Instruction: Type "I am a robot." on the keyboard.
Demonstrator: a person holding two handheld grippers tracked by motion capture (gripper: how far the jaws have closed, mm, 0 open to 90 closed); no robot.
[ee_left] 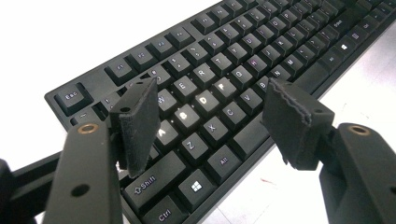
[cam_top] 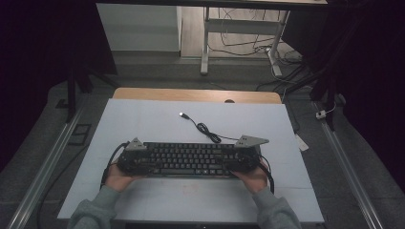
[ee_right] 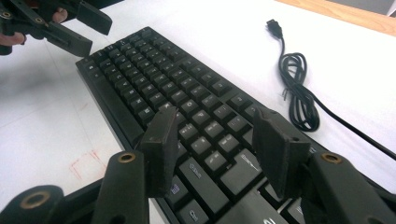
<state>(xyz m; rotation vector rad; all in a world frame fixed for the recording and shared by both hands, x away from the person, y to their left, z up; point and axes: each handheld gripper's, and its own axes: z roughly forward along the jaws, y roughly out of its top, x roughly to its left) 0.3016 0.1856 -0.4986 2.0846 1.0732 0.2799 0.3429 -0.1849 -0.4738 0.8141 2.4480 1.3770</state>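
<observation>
a: what's the keyboard [cam_top: 186,160] like?
b: black, full-size, lying flat near the front edge of the white table [cam_top: 143,119], between the hands.
a: and the claws?
b: left gripper [ee_left: 210,116] at its left end, jaws apart over the keys, gripping nothing; right gripper [ee_right: 217,144] likewise at the right end.
a: the lead?
b: its cable [cam_top: 206,129] coils behind it, plug [cam_top: 183,114] loose on the table. dim room, grey floor beyond.
</observation>
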